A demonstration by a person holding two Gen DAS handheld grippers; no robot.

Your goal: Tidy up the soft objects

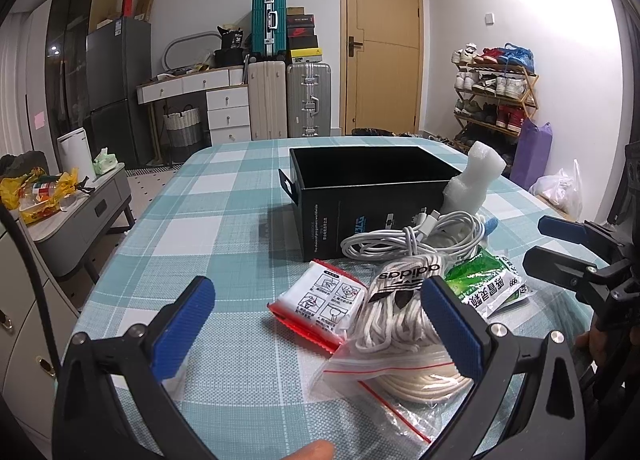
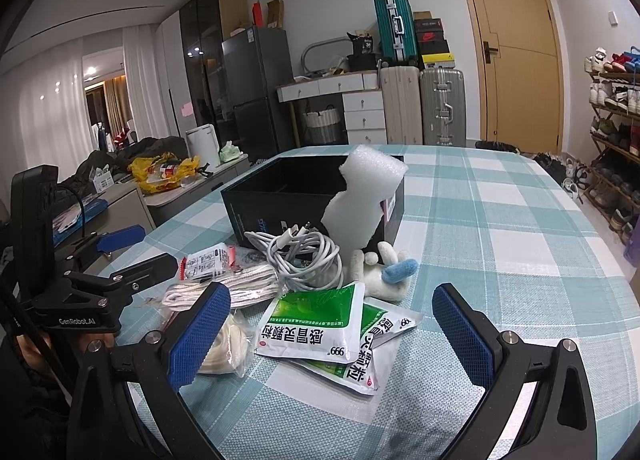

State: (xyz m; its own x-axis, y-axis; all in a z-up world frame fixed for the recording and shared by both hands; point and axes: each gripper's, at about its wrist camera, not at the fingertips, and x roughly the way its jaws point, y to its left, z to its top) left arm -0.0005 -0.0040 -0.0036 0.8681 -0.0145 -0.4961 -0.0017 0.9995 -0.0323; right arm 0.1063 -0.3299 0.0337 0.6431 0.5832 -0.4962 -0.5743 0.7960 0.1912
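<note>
A black open box point(image 1: 372, 176) point(image 2: 280, 196) stands mid-table. In front of it lies a pile: a white cable coil point(image 1: 412, 238) point(image 2: 304, 252), white foam point(image 1: 476, 180) point(image 2: 360, 196) leaning on the box, a bagged white rope point(image 1: 396, 300) point(image 2: 240, 284), a red-edged white packet point(image 1: 320, 304) point(image 2: 208, 260), green sachets point(image 1: 488, 284) point(image 2: 316, 324) and a small plush toy point(image 2: 384, 268). My left gripper point(image 1: 320, 326) is open over the packet and rope bag. My right gripper point(image 2: 332, 332) is open, empty, above the sachets.
The table has a teal checked cloth point(image 1: 224, 196) point(image 2: 500, 220). A grey side cabinet point(image 1: 80, 212) stands left of the table, a shoe rack point(image 1: 496, 96) at the right. Suitcases point(image 1: 288, 100) and a door point(image 1: 380, 44) are behind.
</note>
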